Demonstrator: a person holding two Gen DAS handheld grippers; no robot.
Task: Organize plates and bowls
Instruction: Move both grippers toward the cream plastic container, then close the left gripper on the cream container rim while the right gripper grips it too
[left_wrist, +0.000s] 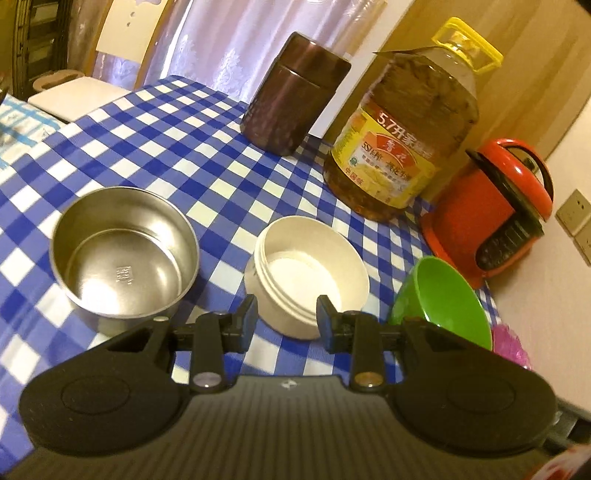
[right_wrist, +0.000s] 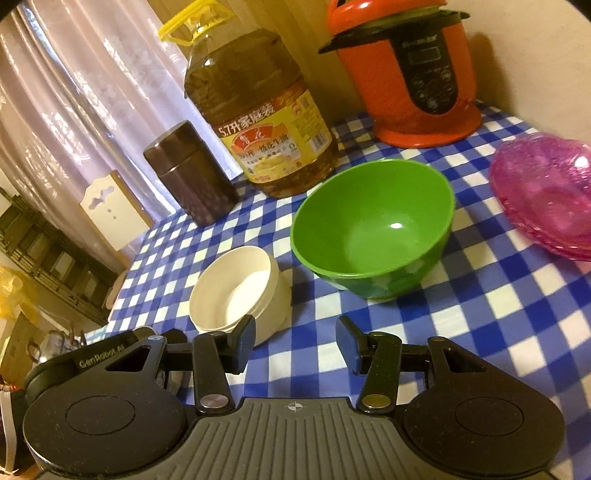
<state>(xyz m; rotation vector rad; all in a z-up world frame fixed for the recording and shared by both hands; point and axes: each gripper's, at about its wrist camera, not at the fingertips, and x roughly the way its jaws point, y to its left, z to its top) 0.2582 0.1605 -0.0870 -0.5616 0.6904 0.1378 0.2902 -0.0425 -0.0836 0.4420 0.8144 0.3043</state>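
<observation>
A steel bowl (left_wrist: 123, 254), a cream bowl (left_wrist: 306, 273) and a green bowl (left_wrist: 443, 302) stand on the blue checked tablecloth (left_wrist: 177, 147). My left gripper (left_wrist: 286, 314) is open and empty, its fingers just in front of the cream bowl's near side. In the right wrist view the cream bowl (right_wrist: 240, 291) is left of centre, the green bowl (right_wrist: 373, 225) ahead and stacked pink plates (right_wrist: 546, 195) at the right. My right gripper (right_wrist: 295, 332) is open and empty above the cloth, in front of the green bowl.
A brown canister (left_wrist: 291, 96), a large oil bottle (left_wrist: 402, 133) and an orange cooker (left_wrist: 491, 210) stand along the table's back, near the wall. They also show in the right wrist view: the canister (right_wrist: 188, 173), the bottle (right_wrist: 258, 118), the cooker (right_wrist: 413, 70). A chair (right_wrist: 110, 214) stands beyond the table's edge.
</observation>
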